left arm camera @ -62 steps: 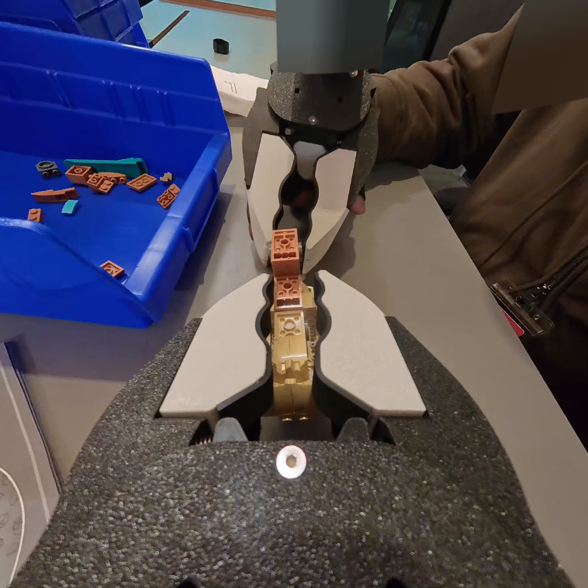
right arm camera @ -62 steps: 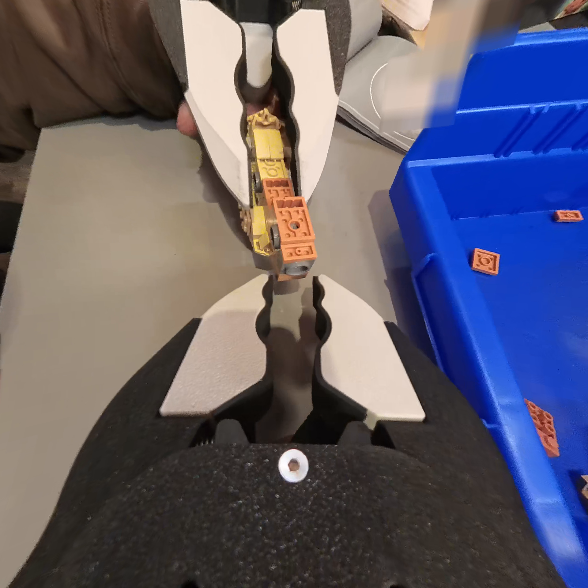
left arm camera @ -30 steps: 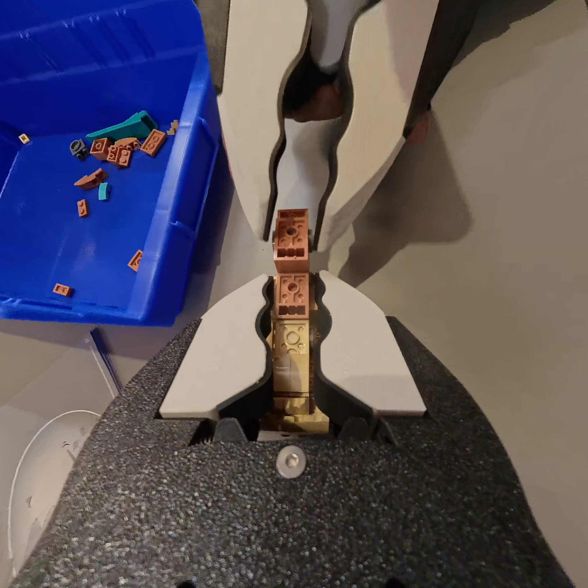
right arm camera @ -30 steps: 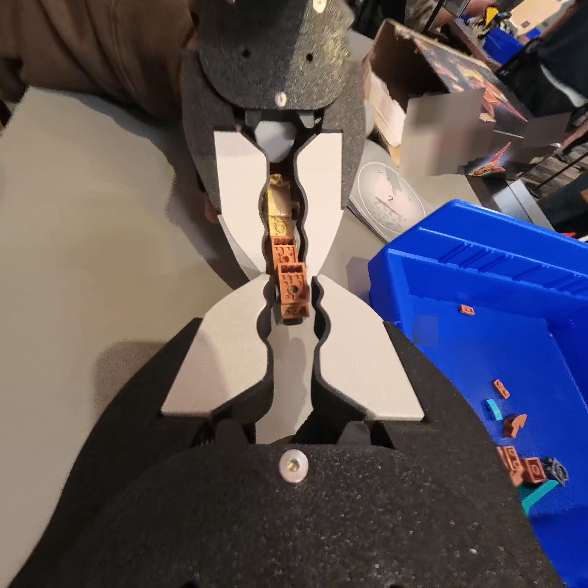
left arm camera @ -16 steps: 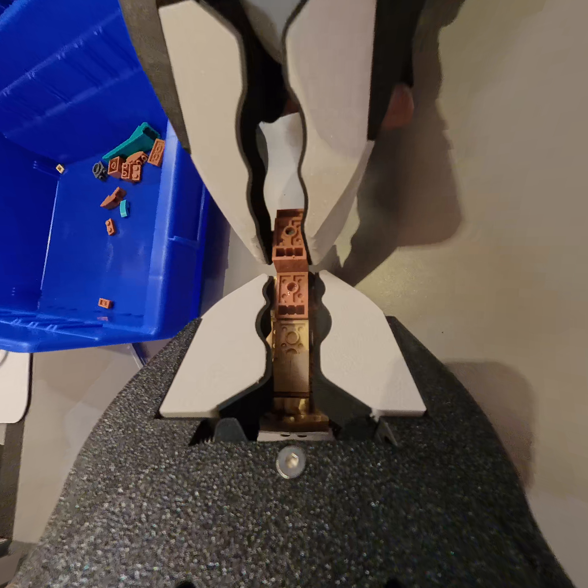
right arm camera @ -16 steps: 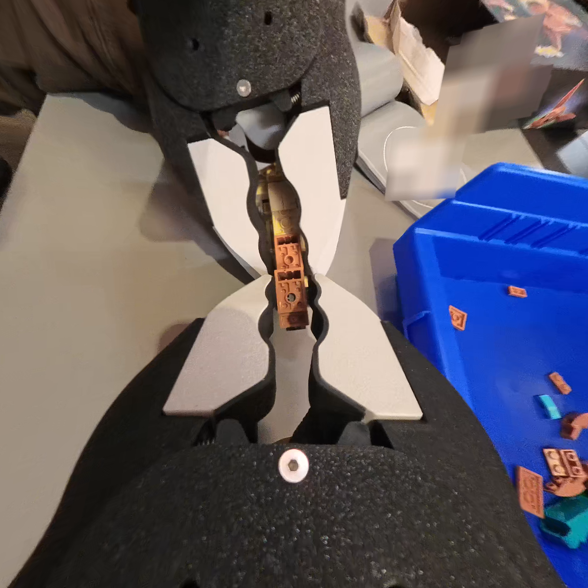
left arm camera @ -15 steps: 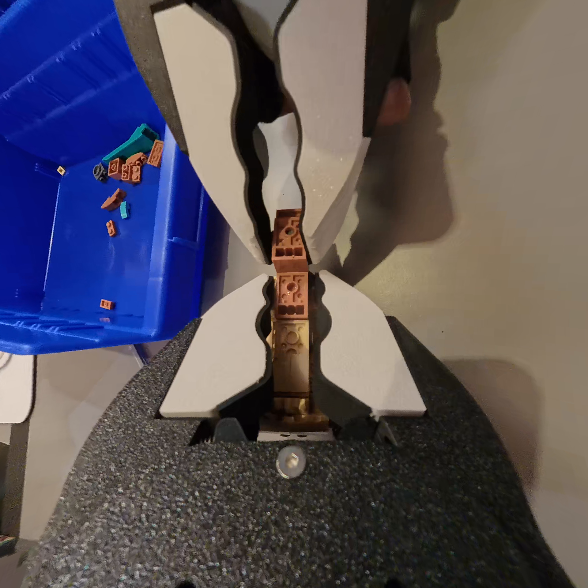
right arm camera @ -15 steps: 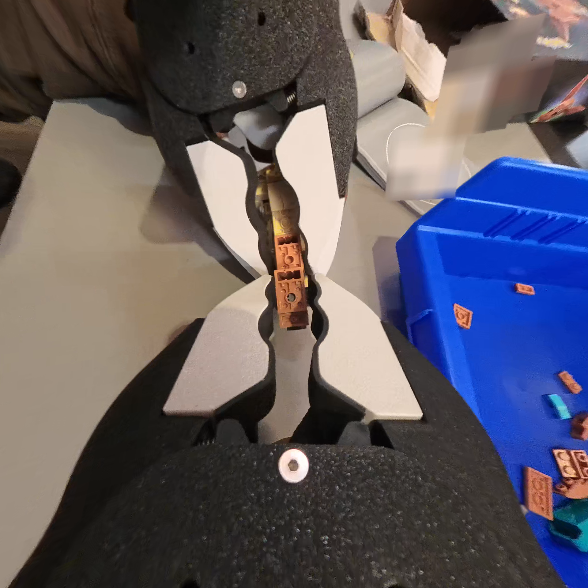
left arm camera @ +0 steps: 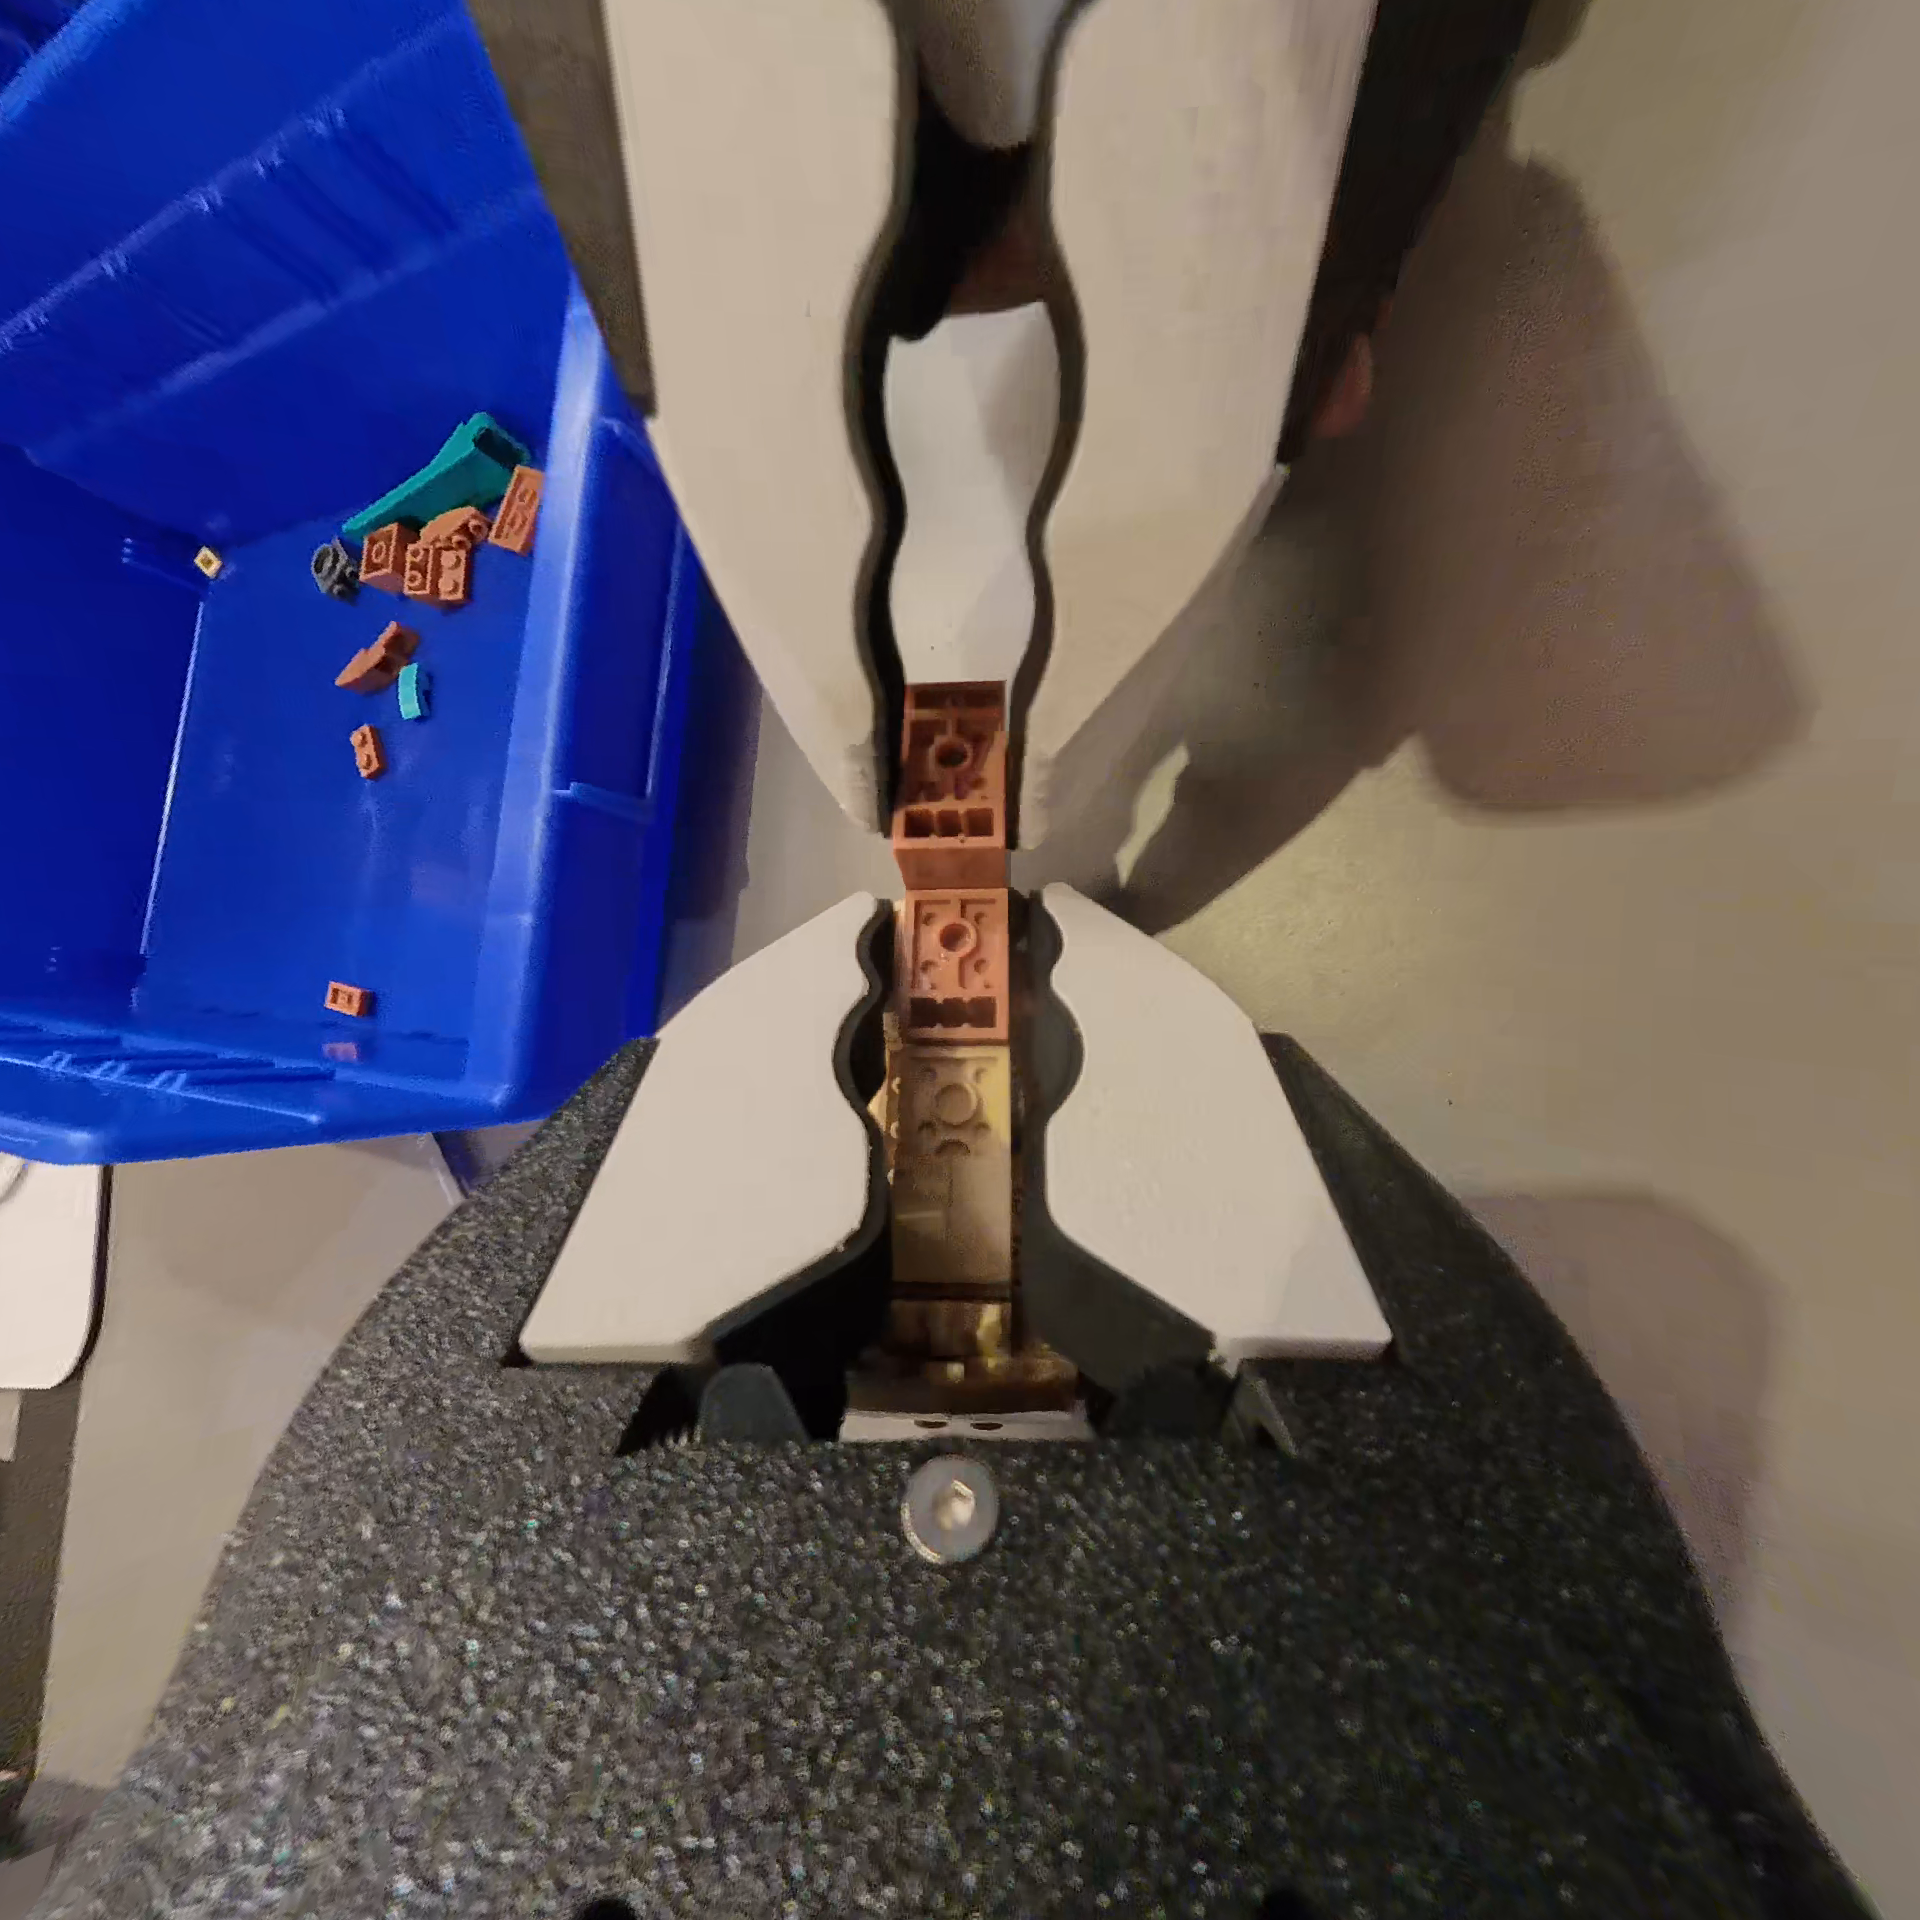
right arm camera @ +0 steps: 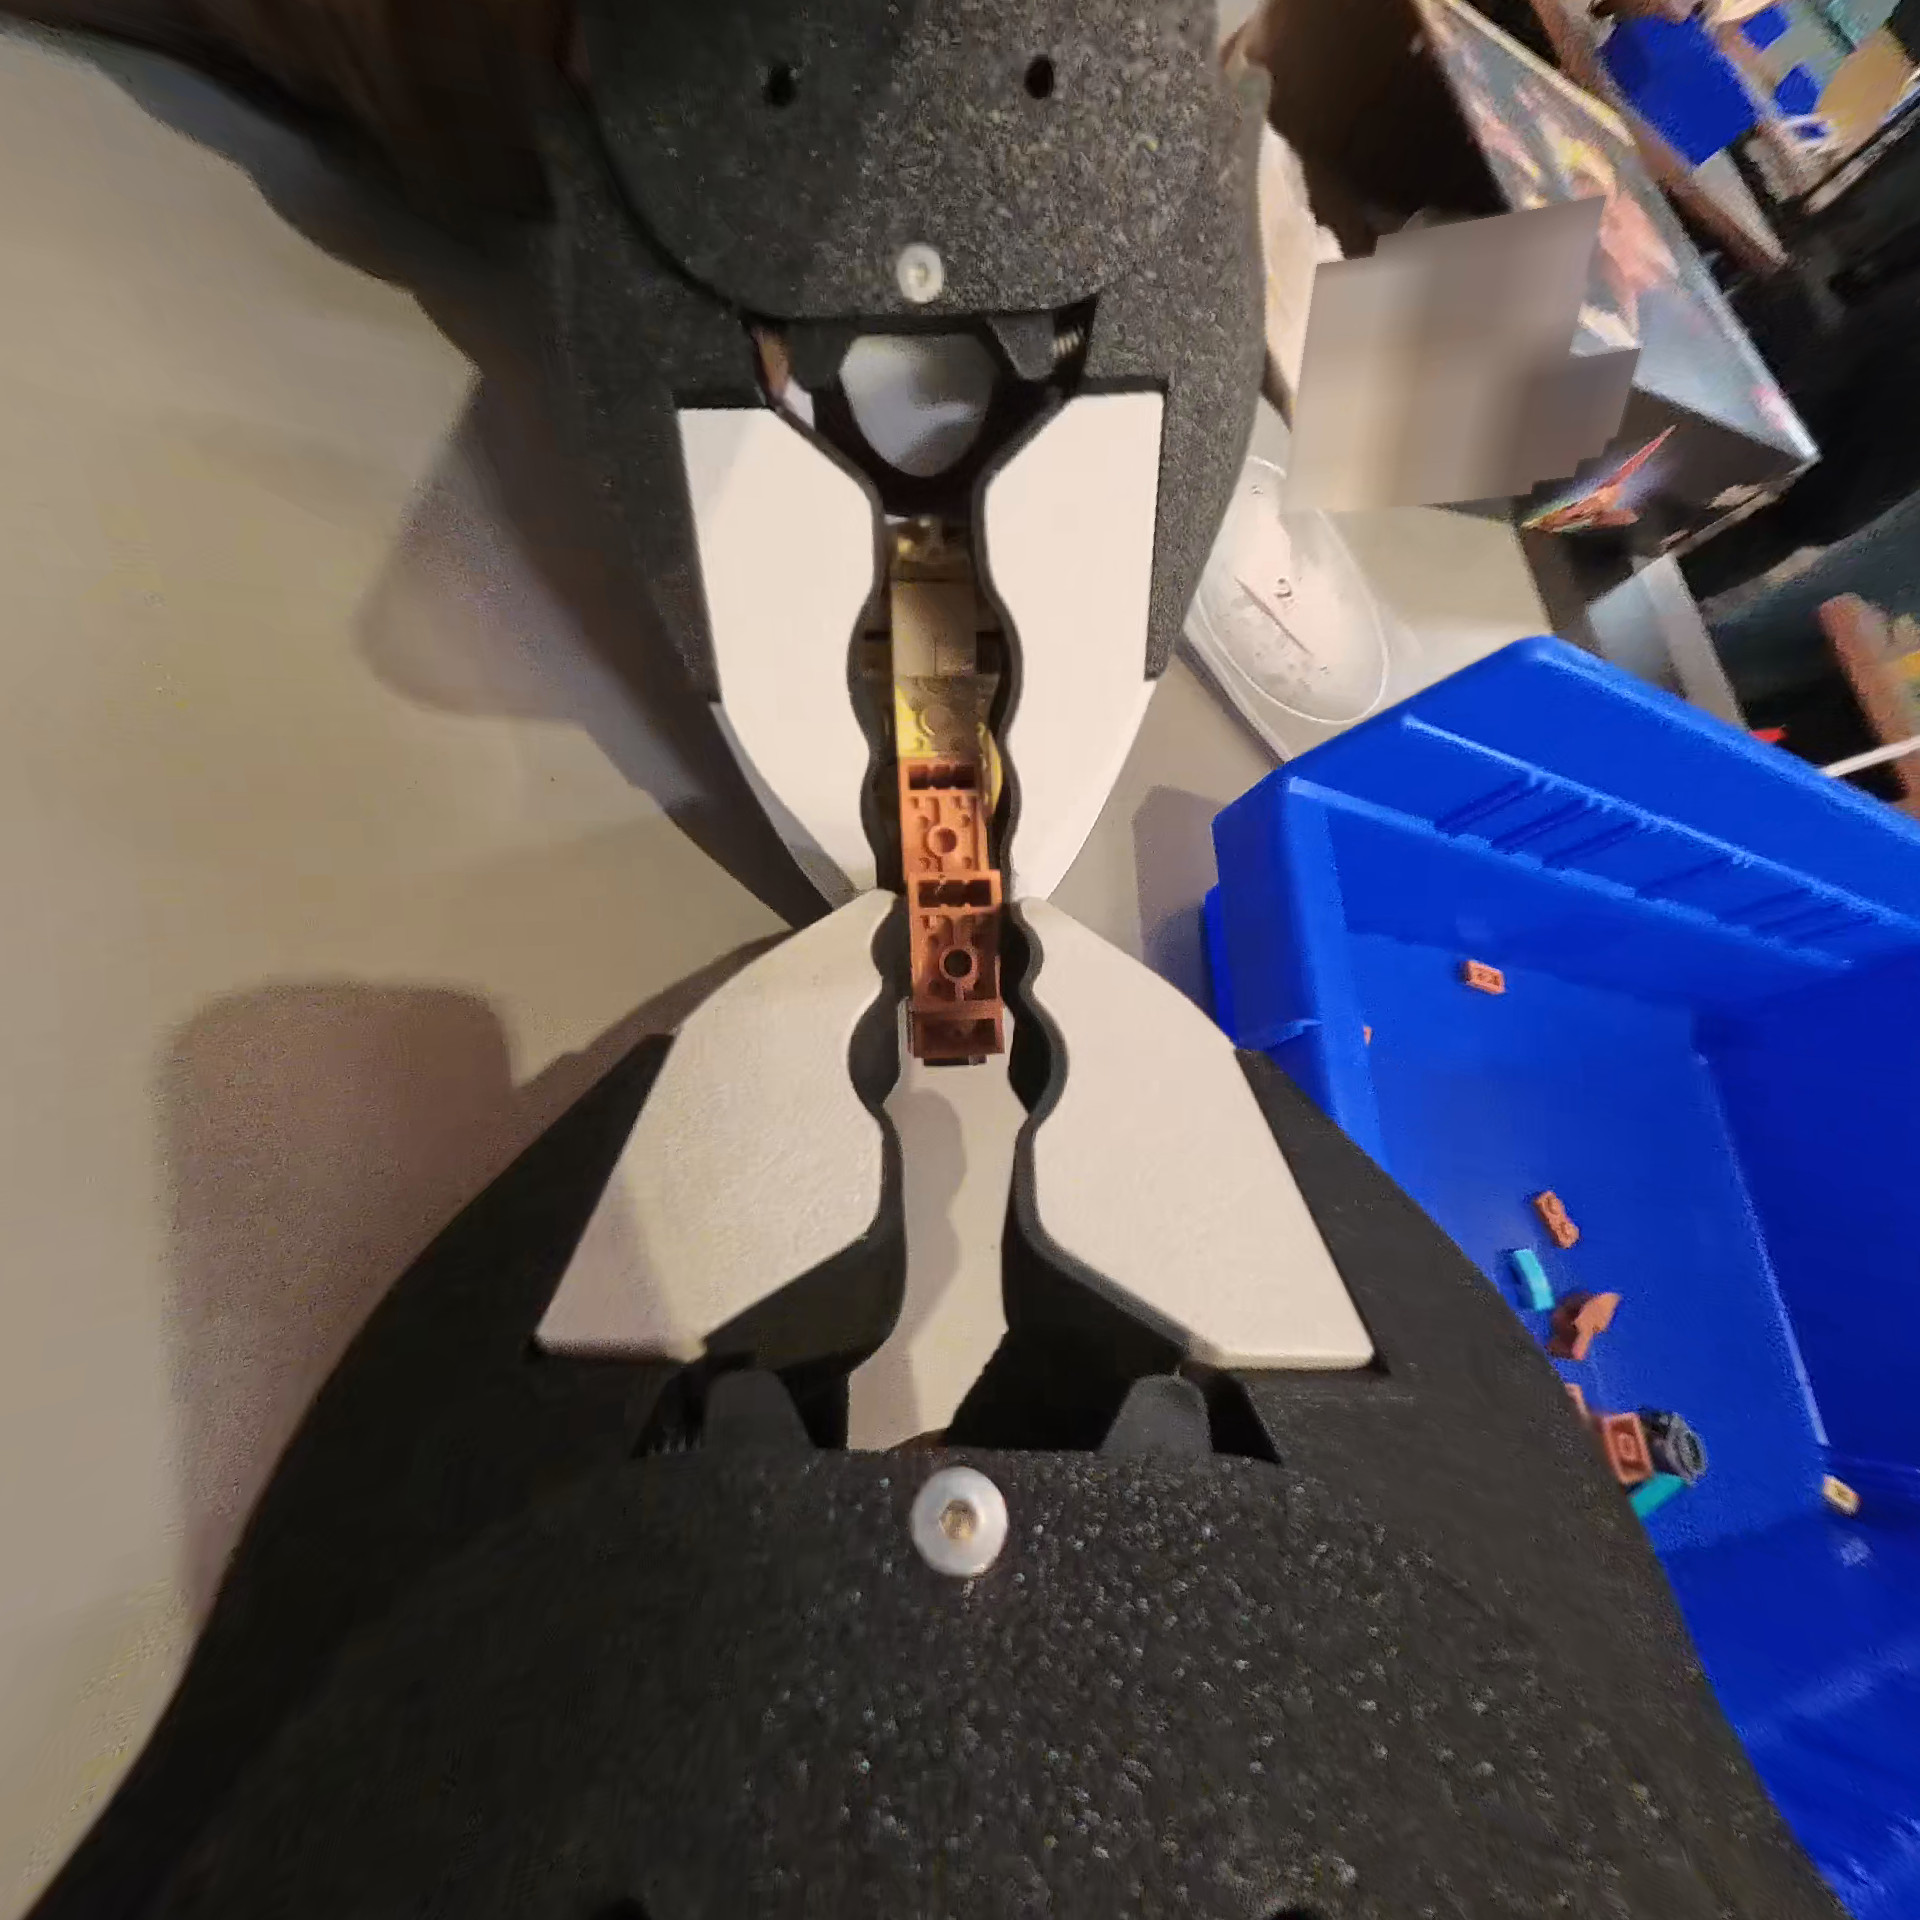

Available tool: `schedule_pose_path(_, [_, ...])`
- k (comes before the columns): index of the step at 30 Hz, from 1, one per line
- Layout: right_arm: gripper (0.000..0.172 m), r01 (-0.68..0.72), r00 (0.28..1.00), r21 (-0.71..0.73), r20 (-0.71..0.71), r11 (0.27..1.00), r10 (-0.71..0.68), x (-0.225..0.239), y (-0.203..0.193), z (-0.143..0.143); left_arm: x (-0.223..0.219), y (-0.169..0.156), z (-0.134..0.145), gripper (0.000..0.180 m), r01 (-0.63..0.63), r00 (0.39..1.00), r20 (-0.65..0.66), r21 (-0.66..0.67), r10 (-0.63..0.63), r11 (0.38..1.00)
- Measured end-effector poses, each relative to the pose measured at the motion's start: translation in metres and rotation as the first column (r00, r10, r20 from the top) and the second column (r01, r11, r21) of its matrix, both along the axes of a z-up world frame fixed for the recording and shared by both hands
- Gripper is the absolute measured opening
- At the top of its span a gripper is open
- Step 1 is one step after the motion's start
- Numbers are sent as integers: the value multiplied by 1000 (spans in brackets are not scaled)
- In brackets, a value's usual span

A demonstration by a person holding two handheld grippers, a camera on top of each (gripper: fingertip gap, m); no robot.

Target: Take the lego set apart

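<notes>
The brick model [left arm camera: 954,1039], tan with brown blocks at its front, is clamped lengthwise in the left gripper [left arm camera: 956,914] above the table [left arm camera: 1558,1039], its brown end pinched by the right gripper [right arm camera: 956,935], beside a blue bin [left arm camera: 582,727].

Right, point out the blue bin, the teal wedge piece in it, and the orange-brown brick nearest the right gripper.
blue bin [left arm camera: 582,748], left wrist view, its near side wall.
teal wedge piece [left arm camera: 457,473], left wrist view, its sloped face.
orange-brown brick [right arm camera: 956,961], right wrist view, its holed face.
</notes>
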State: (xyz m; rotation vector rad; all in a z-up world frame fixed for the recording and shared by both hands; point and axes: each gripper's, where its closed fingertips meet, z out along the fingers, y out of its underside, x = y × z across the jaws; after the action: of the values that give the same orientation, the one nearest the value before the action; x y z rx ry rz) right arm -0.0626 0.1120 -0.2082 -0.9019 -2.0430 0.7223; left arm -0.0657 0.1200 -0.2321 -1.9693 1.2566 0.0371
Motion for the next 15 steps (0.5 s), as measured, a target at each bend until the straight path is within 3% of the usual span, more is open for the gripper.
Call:
schedule_pose_path(5, [16, 2, 1000, 5, 0, 1000, -2, 3, -1, -1, 3, 0, -1, 24, 16, 1000, -21, 11, -15, 1000])
schedule_pose_path(12, [16, 37, 995, -226, 102, 973, -14, 7, -4, -1, 6, -1, -2, 24, 43, 998, -43, 32, -42, 999])
schedule_pose_path(15, [16, 25, 998, -111, 61, 993, -19, 6, -3, 0, 5, -1, -1, 24, 34, 999, -15, 20, -33, 999])
